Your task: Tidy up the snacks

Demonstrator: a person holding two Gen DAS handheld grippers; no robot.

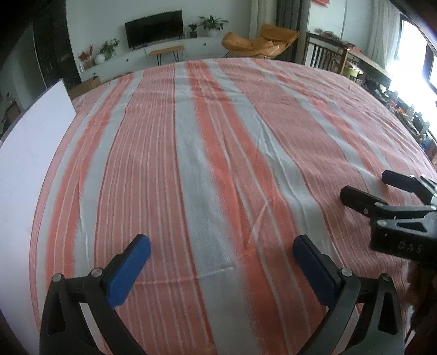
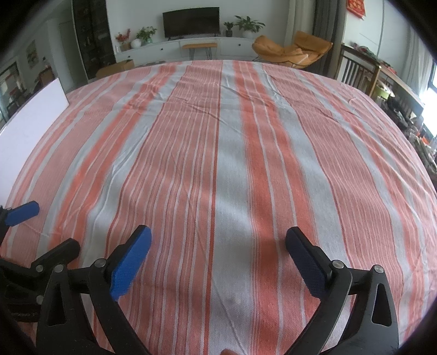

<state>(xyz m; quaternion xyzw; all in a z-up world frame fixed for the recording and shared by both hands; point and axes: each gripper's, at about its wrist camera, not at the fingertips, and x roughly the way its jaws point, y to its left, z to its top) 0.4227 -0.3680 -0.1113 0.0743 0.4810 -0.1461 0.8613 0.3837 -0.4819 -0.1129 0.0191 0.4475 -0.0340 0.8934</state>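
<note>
No snacks show in either view. My left gripper [image 1: 221,245] is open and empty, its blue pads wide apart just above the orange-and-white striped tablecloth [image 1: 218,142]. My right gripper [image 2: 218,237] is also open and empty over the same cloth [image 2: 232,136]. The right gripper also shows at the right edge of the left wrist view [image 1: 366,185], with its black fingers apart. The left gripper shows at the left edge of the right wrist view [image 2: 46,226], with one blue pad visible.
A white board [image 1: 30,153] stands along the table's left edge; it also shows in the right wrist view [image 2: 30,120]. Beyond the table are a TV [image 2: 191,21], an orange lounge chair [image 2: 289,50], potted plants and wooden chairs [image 2: 357,71] at the right.
</note>
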